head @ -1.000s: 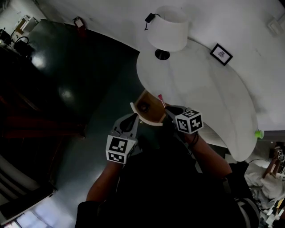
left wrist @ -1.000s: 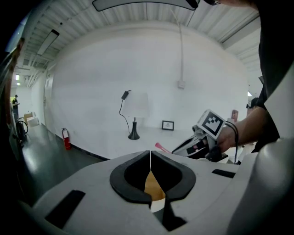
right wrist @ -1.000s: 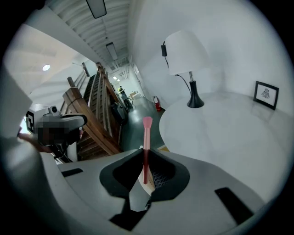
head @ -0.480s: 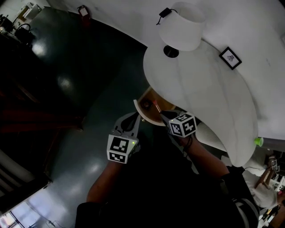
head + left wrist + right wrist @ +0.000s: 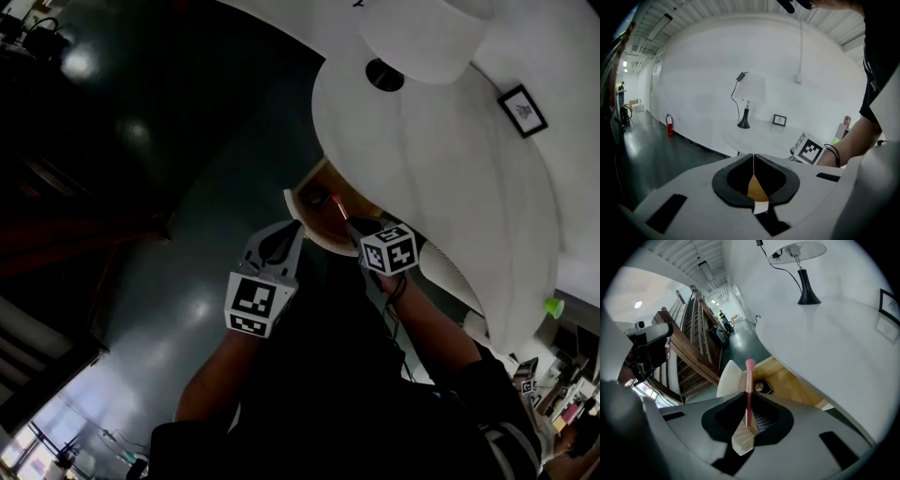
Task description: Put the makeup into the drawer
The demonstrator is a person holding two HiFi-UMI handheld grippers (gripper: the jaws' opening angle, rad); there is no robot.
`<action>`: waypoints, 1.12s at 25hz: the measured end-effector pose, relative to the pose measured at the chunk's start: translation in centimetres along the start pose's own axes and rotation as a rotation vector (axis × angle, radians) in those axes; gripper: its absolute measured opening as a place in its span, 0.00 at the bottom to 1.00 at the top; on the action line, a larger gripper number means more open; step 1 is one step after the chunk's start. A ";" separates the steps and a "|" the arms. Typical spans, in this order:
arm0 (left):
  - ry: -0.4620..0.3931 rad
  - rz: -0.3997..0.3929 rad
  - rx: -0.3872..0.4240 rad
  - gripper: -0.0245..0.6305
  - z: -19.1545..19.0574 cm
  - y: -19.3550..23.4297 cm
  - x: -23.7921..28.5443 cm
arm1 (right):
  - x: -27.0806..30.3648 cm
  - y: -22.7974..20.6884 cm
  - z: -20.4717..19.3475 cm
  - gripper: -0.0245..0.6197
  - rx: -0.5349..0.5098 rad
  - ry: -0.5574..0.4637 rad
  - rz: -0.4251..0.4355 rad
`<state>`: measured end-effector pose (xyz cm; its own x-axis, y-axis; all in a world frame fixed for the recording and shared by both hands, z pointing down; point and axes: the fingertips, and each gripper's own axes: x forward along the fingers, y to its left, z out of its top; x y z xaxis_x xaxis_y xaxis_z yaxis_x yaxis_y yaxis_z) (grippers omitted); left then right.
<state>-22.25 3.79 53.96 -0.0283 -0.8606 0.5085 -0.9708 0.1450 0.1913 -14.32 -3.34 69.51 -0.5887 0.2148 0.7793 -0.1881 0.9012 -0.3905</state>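
A thin pink makeup stick point(image 5: 749, 389) stands up between the jaws of my right gripper point(image 5: 748, 398), which is shut on it. Its tip hangs over the open wooden drawer point(image 5: 792, 380) under the round white table point(image 5: 441, 169). A dark round compact point(image 5: 761, 387) lies inside the drawer. In the head view the stick point(image 5: 338, 205) points at the drawer point(image 5: 302, 187), with my right gripper point(image 5: 350, 225) just behind it. My left gripper point(image 5: 292, 230) sits beside the drawer's white front, shut and empty. In the left gripper view its jaws point(image 5: 753, 161) meet in a line.
A white lamp point(image 5: 422, 37) and a small framed picture point(image 5: 523, 110) stand on the table. A green object point(image 5: 555, 306) sits at its far right edge. Dark glossy floor point(image 5: 141, 234) lies left of the drawer. A wooden staircase point(image 5: 689, 348) rises beyond.
Both grippers have sunk towards the drawer. The right one has carried the pink stick in over the drawer's opening. Neither jaw opening has changed.
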 end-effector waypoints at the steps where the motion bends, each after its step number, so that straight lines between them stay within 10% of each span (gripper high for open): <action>1: 0.009 -0.002 -0.003 0.07 -0.5 0.2 0.3 | 0.5 -0.6 -0.2 0.11 -0.002 0.007 -0.005; 28: 0.088 -0.069 -0.013 0.07 -5.7 0.0 3.1 | 7.0 -3.6 -5.1 0.11 0.089 0.081 -0.017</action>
<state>-20.92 3.92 60.35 0.0595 -0.8228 0.5652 -0.9667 0.0938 0.2383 -13.75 -3.11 78.92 -0.5201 0.2330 0.8217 -0.2689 0.8685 -0.4165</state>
